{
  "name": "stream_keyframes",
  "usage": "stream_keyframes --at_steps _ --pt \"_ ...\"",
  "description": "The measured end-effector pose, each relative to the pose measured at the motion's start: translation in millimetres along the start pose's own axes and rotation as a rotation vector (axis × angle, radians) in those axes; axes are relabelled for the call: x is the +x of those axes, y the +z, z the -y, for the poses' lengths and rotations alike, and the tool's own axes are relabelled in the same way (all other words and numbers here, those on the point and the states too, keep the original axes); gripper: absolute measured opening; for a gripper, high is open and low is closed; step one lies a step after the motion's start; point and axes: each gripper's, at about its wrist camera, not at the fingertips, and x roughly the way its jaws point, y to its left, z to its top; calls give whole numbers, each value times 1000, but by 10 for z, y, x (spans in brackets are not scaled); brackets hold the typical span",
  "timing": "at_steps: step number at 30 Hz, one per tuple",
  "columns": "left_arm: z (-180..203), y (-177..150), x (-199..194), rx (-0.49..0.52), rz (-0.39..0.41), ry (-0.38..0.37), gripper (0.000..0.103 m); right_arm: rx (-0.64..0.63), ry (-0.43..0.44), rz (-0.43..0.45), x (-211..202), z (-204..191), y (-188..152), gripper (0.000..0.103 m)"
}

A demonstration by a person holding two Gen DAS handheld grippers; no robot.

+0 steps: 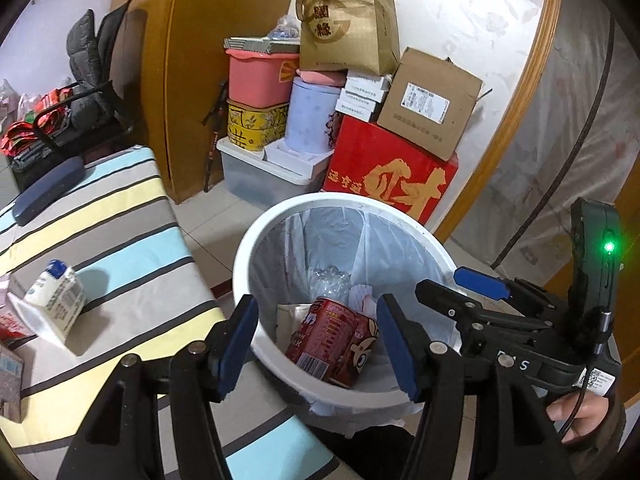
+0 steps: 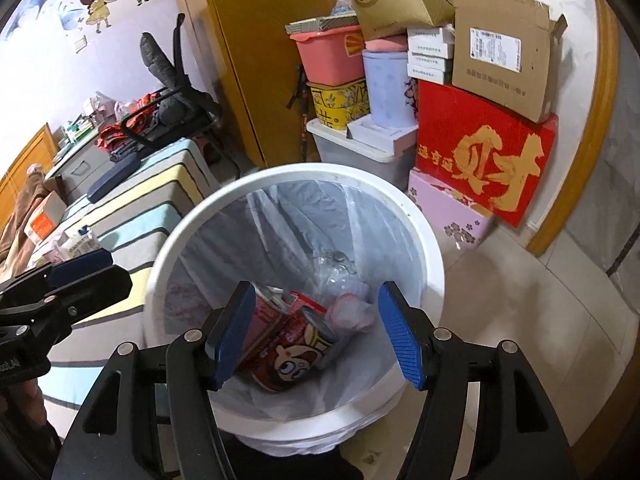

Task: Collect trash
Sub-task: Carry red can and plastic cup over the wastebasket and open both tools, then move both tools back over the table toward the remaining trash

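A red can (image 2: pixel 288 344) lies on its side at the bottom of the white bin (image 2: pixel 424 248), among crumpled plastic. Above the bin the right gripper (image 2: pixel 316 332) hangs with jaws apart and empty; the left gripper (image 1: pixel 316 340) beside it is likewise apart. Left of the bin, a small milk carton (image 1: pixel 56 300) lies on the striped cloth (image 1: pixel 132 216).

Large gold character 财 on the red box (image 1: pixel 390 176); 圆缘 on the brown paper bag (image 1: pixel 344 26).

A white bin (image 2: pixel 434 276) holds a red can (image 2: pixel 288 344), beside a blue-yellow-grey striped cloth (image 1: pixel 120 216).
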Motion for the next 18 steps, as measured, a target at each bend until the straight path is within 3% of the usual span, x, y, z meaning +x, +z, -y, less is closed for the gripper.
stream_keyframes --at_steps 18 --pt "-464 -255 -734 -46 121 138 66 -94 72 104 -283 -613 26 66"
